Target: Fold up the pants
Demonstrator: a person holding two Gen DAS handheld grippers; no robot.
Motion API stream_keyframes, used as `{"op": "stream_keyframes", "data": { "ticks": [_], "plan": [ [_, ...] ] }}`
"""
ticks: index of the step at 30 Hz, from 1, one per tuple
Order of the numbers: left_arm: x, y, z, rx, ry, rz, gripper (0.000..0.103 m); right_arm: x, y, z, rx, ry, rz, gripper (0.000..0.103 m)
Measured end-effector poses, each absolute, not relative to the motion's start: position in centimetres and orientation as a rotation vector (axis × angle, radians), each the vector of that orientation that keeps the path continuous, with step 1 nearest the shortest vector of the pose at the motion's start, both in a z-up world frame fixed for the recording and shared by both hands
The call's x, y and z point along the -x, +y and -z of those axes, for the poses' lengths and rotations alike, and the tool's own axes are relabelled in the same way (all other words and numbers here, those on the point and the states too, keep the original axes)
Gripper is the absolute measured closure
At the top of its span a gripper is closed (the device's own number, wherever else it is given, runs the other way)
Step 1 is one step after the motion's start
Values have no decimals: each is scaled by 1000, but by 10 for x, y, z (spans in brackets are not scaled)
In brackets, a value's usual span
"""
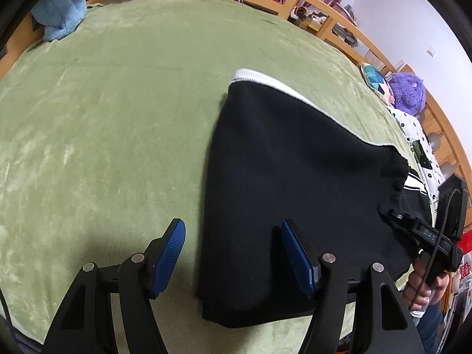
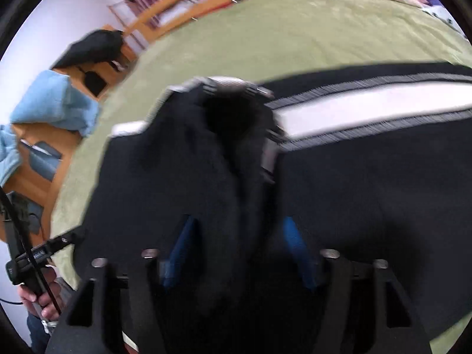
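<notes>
Clearly, in the left wrist view, the left gripper (image 1: 233,253) was held with its jaws apart and nothing between them: one blue pad (image 1: 169,255) was seen over the green blanket (image 1: 118,124), the other above the near edge of the black pants (image 1: 289,188). The pants were spread at the centre right of the frame, a white band (image 1: 265,80) showing along their far edge. At the right edge, the right gripper (image 1: 386,215) was seen with its tip against a raised bunch of the black cloth. A light blue towel (image 1: 63,20) lay at the upper left.

In the blurred right wrist view, a fold of the pants (image 2: 236,153) was clamped between the right gripper's (image 2: 239,253) pads, the jaws narrowed onto it. A white stripe (image 2: 368,118) ran to the right. The left gripper (image 2: 63,240) was visible at the lower left.
</notes>
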State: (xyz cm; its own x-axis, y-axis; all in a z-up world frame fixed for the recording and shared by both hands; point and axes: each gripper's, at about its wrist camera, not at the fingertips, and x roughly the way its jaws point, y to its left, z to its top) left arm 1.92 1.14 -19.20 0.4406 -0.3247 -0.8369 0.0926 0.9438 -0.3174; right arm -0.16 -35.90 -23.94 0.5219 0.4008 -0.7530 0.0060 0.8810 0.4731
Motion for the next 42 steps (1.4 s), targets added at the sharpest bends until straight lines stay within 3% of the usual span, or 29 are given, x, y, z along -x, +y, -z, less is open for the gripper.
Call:
{"op": "stream_keyframes", "data": {
  "ticks": [1, 5, 7, 9, 14, 17, 21, 25, 29, 34, 40, 42],
  "plan": [
    [-20, 11, 190, 239, 1081, 263, 37, -2, -356, 238, -446, 1000, -263, 89],
    [-23, 12, 187, 257, 1062, 262, 37, 3, -377, 205, -446, 870, -304, 91],
    [-27, 11, 192, 283, 1070, 282, 37, -2, -389, 210, -478, 904, -297, 88],
    [-32, 10, 200, 298, 1092, 289, 38, -10, -382, 235, -422, 1036, -256, 66],
    [-40, 4, 216, 325, 1116, 289, 38, 12, -388, 231, -379, 1052, -232, 65],
    [-50, 2, 216, 324, 1102, 295, 39, 42, -399, 211, -388, 976, -181, 53],
    [-69, -3, 211, 310, 1089, 303, 39, 73, -416, 192, -375, 918, -90, 53],
    [-83, -12, 213, 289, 1111, 313, 39, 107, -493, 186, -487, 840, 214, 49],
    [-87, -17, 217, 273, 1124, 312, 39, 134, -562, 196, -609, 812, 434, 33],
    [-98, -24, 219, 297, 1136, 300, 42, 137, -609, 236, -742, 846, 464, 33],
    [-118, -31, 226, 330, 1136, 306, 42, 120, -657, 263, -955, 759, 394, 29],
    [-123, -29, 227, 362, 1138, 312, 54, 112, -658, 268, -995, 746, 391, 29]
  ]
}}
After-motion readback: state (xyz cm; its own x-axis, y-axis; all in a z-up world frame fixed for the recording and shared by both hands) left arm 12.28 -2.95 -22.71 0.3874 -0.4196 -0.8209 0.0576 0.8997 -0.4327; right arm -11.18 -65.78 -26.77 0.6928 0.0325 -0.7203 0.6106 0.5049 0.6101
